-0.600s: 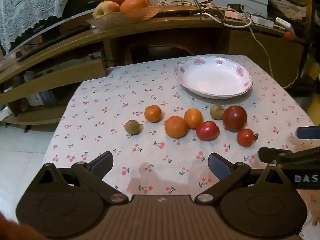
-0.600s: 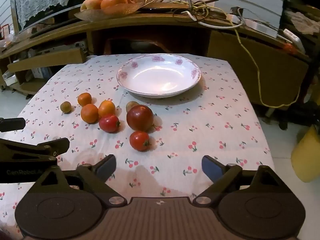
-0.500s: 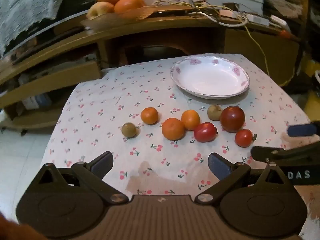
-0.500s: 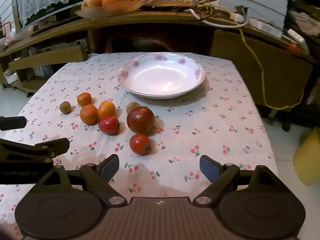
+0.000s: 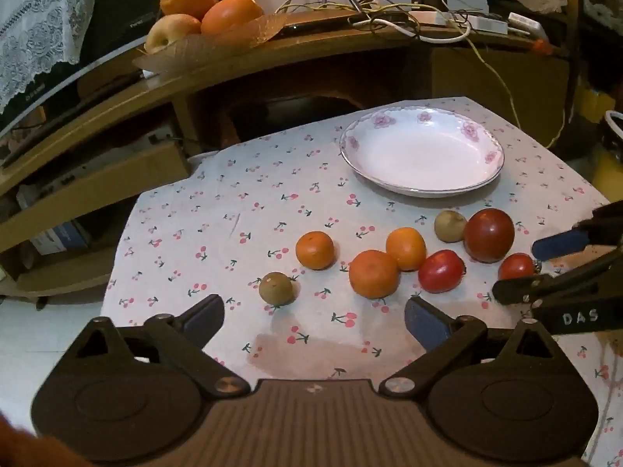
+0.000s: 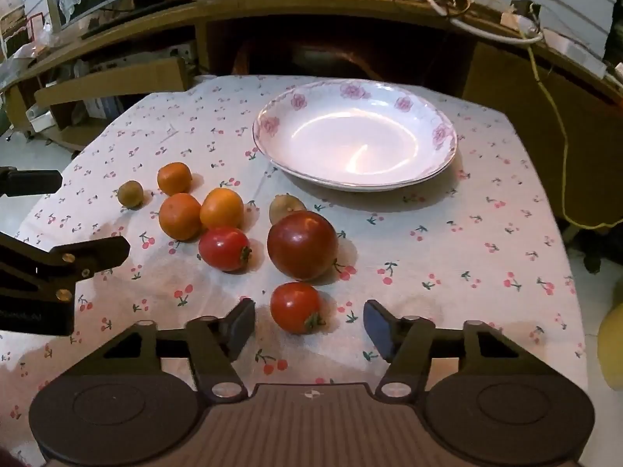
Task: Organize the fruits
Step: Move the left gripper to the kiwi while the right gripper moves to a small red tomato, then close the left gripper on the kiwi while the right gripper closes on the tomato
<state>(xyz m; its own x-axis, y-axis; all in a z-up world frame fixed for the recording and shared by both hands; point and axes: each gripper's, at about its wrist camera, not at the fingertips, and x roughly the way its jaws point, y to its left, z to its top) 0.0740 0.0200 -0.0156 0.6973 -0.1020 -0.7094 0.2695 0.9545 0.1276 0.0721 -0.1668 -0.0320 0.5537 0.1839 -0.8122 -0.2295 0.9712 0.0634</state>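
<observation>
Tomato (image 6: 295, 306) sits just ahead of the right gripper (image 6: 307, 325), between its open, empty jaws, apparently untouched. Left gripper (image 5: 313, 321), open too, hangs farther off.

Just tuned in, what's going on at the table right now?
Fruit sorting has barely begun. The plate is empty, and the oranges, tomatoes and small brownish fruits all sit loose on the cherry-print cloth. The right gripper is open and lined up on the small tomato nearest it, which lies between its fingertips, not gripped. The left gripper is open over bare cloth, holding nothing.
</observation>
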